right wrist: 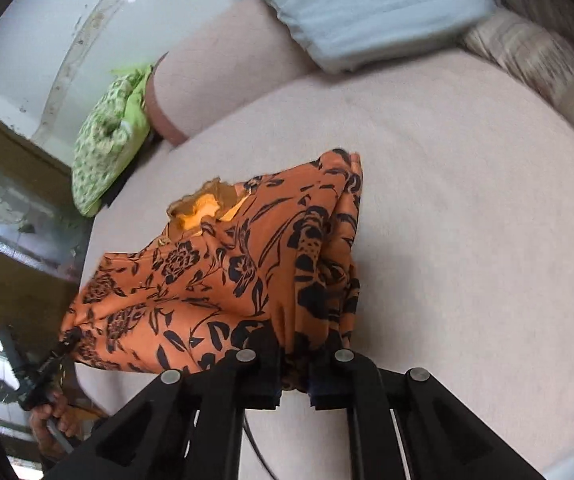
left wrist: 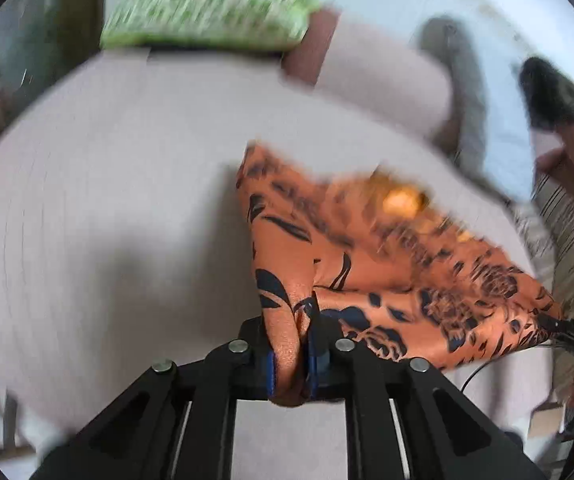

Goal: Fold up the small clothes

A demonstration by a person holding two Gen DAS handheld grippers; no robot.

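Note:
An orange garment with a black flower print (left wrist: 367, 256) hangs stretched between my two grippers above a pale pink bed (left wrist: 107, 200). My left gripper (left wrist: 291, 344) is shut on one gathered corner of it. My right gripper (right wrist: 293, 360) is shut on the other bunched corner of the garment (right wrist: 215, 280). The right gripper also shows at the far edge of the cloth in the left wrist view (left wrist: 567, 326), and the left gripper in the right wrist view (right wrist: 61, 350). A yellow inner lining (right wrist: 203, 208) shows at the garment's top opening.
A green patterned cushion (right wrist: 107, 140) lies at the bed's left edge beside a pink bolster (right wrist: 223, 64). A light blue pillow (right wrist: 367, 4) and a striped beige cushion (right wrist: 539, 60) lie at the head. The bed surface (right wrist: 467, 240) spreads to the right.

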